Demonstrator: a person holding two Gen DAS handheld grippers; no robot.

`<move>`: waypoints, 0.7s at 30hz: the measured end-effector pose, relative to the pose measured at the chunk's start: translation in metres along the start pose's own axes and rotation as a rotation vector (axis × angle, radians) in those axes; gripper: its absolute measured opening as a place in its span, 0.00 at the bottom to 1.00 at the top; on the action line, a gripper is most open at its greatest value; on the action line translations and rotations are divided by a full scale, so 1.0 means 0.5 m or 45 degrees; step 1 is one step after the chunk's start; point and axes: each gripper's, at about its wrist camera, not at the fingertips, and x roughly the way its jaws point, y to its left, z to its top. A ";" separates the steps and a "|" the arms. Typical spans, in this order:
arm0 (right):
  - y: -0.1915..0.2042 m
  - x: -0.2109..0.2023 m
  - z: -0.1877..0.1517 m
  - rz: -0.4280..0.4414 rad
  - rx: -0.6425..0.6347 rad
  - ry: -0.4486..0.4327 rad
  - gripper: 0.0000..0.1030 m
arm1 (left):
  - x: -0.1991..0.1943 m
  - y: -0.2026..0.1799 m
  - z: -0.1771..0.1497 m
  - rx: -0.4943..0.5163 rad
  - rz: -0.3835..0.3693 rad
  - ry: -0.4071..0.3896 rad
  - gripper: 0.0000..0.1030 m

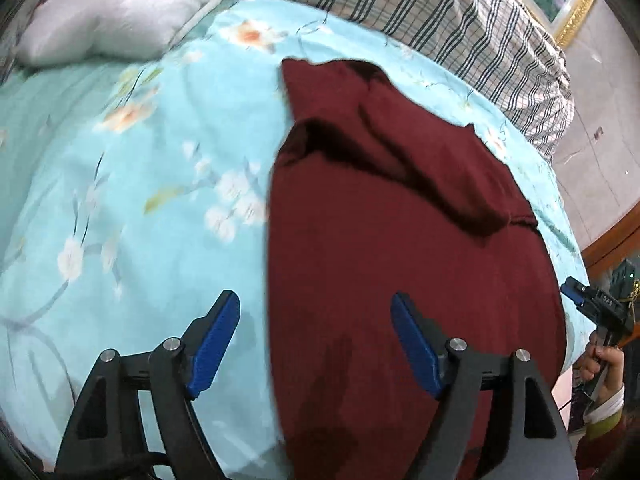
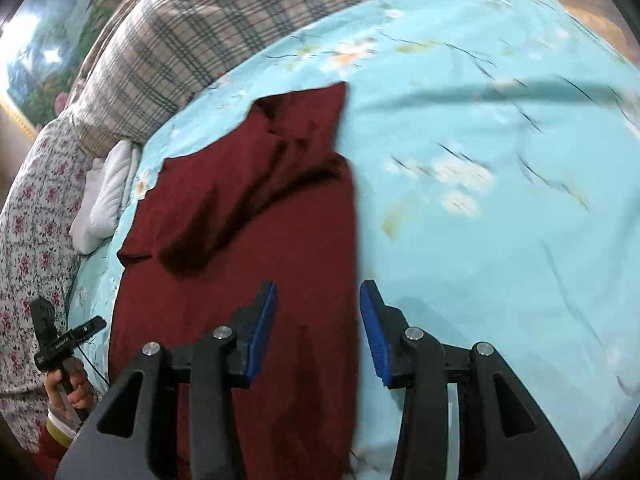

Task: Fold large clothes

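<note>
Surface: bed with light blue floral quilt [image 1: 120, 208]; both views motion-blurred.
Garment: dark red garment [image 1: 400, 260] lies partly folded on the quilt, one long edge straight, a rumpled fold with deep shadow across its far half; one far corner points toward 12 o'clock.
Garment, right wrist view: the same cloth fills the centre-left, its straight edge running from 12 to 6 o'clock.
Left gripper [image 1: 316, 340]: claw spread wide, blue pads apart, nothing between them pressed. It hangs above the garment's straight edge; the 3 o'clock finger is over red cloth, the 9 o'clock finger over quilt.
Right gripper [image 2: 318, 328]: claw partly spread, nothing pinched. The garment's straight edge passes under the gap; contact with the cloth cannot be judged.
Hands: right hand [image 1: 604, 364] at 4 o'clock in the left view, left hand [image 2: 66, 390] at 8 o'clock in the right view, each on a gripper handle.
Far side: plaid blanket [image 1: 420, 4] at 12 o'clock, touching the quilt.
Also: white pillow [image 1: 120, 8] at 11 o'clock.
Wall: gilt-framed landscape painting [image 2: 48, 60] at 10 o'clock.
</note>
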 end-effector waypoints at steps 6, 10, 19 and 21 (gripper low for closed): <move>-0.031 0.001 -0.058 0.136 0.083 0.074 0.43 | 0.003 0.010 -0.066 -0.036 -0.113 0.090 0.82; -0.029 0.000 -0.099 0.273 0.090 0.124 0.43 | -0.011 0.002 -0.101 -0.048 -0.200 0.119 0.86; 0.007 -0.006 -0.199 0.499 -0.017 0.235 0.42 | -0.035 -0.020 -0.180 -0.002 -0.354 0.145 0.66; 0.015 -0.001 -0.203 0.512 -0.033 0.235 0.41 | -0.036 -0.025 -0.184 0.024 -0.328 0.141 0.58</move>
